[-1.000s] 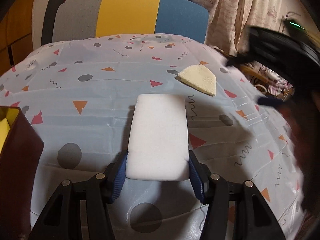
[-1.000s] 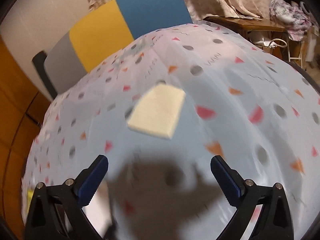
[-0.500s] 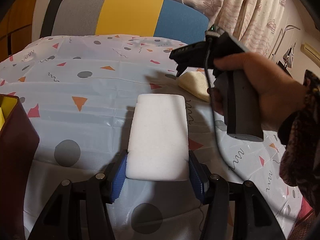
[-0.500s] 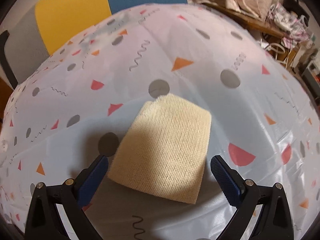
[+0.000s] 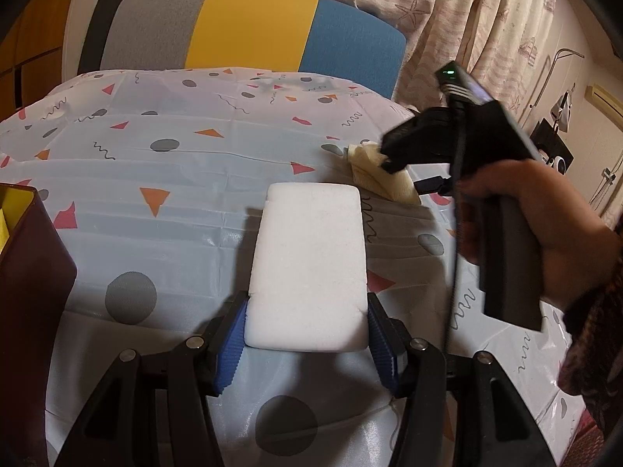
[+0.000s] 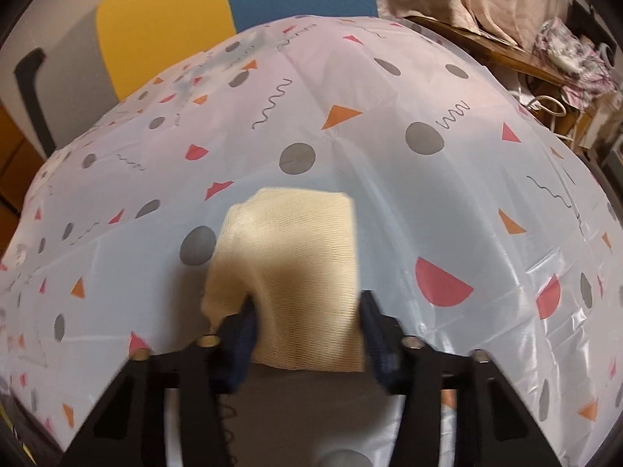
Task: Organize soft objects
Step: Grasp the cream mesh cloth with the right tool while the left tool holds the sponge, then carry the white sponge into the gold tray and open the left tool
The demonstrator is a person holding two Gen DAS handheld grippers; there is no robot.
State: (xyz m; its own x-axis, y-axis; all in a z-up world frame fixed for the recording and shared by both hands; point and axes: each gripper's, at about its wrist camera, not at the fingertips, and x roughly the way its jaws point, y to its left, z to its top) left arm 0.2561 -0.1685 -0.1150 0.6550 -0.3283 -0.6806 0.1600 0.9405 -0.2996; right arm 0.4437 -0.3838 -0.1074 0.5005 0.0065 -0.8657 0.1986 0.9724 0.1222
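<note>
My left gripper is shut on a white foam sponge and holds it just above the patterned tablecloth. My right gripper is shut on a folded cream cloth, its blue pads pinching the cloth's near end, with the left side bunched. In the left wrist view the right gripper and the hand holding it sit right of the sponge, over the cream cloth.
A dark brown box with something yellow inside stands at the left edge. A grey, yellow and blue chair back rises behind the table. Curtains and a cluttered wooden shelf lie to the right.
My right gripper moved down onto the cream cloth and closed on it, bunching it. My left gripper kept hold of the white sponge, nearly still.
</note>
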